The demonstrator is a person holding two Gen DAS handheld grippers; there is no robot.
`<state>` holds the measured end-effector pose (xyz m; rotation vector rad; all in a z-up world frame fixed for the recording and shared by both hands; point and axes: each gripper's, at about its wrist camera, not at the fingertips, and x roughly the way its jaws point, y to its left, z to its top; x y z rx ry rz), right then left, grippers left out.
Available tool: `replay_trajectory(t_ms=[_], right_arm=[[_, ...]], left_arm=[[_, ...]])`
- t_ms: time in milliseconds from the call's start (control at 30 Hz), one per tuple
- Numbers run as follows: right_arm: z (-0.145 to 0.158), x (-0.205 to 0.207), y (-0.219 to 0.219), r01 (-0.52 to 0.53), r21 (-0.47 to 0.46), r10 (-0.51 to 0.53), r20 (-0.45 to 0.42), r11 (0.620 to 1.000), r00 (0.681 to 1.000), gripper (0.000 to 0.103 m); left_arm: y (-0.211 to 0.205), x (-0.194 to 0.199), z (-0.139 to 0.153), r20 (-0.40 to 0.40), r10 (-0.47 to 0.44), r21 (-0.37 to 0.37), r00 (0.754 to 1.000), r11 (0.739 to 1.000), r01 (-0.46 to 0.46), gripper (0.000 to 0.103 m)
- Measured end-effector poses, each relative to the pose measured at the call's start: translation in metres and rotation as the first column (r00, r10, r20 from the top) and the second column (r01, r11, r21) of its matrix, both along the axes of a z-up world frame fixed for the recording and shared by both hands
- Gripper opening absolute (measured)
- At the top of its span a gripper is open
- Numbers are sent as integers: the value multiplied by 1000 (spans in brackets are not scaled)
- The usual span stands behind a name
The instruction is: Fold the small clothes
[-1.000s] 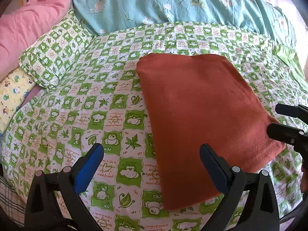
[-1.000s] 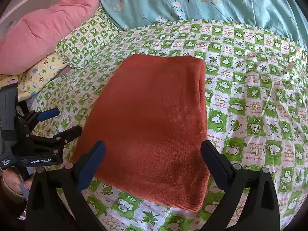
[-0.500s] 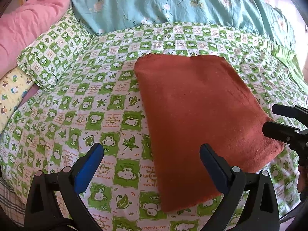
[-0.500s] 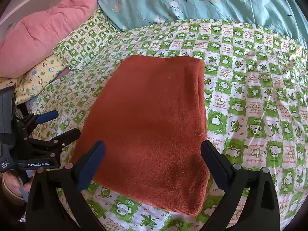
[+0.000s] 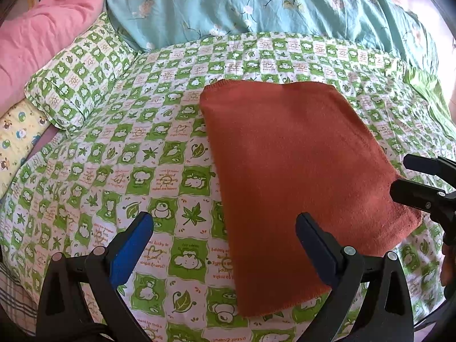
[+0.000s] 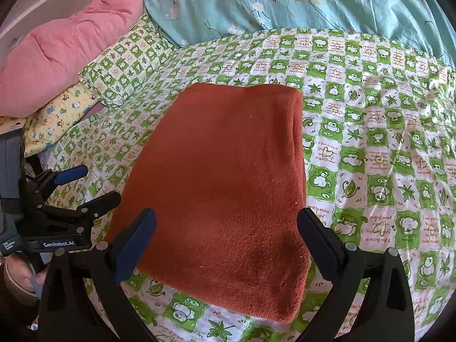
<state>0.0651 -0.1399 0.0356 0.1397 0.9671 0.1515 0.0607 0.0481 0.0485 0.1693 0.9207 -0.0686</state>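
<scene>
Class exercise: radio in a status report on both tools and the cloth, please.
Left tool open, empty. Right tool open, empty. Rust-orange cloth folded flat on green-checked bedsheet, untouched. Nothing in the way.

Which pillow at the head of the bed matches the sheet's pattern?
The green-and-white checked pillow, beside the pink pillow and the yellow cartoon-print one. It alone carries the sheet's green leaf-and-animal squares.

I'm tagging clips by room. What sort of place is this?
Most likely a bedroom: the orange cloth lies on a bed with a green checked sheet, a matching pillow and a teal floral duvet.
</scene>
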Motion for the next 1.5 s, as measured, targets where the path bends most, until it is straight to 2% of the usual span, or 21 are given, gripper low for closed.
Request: replay_trajectory(t_ms=[1500], right_arm=[[6, 8, 11, -27, 8, 27, 13, 1000, 1000, 99]], left_arm=[[3, 6, 1, -7, -9, -24, 1000, 1000, 9, 100]])
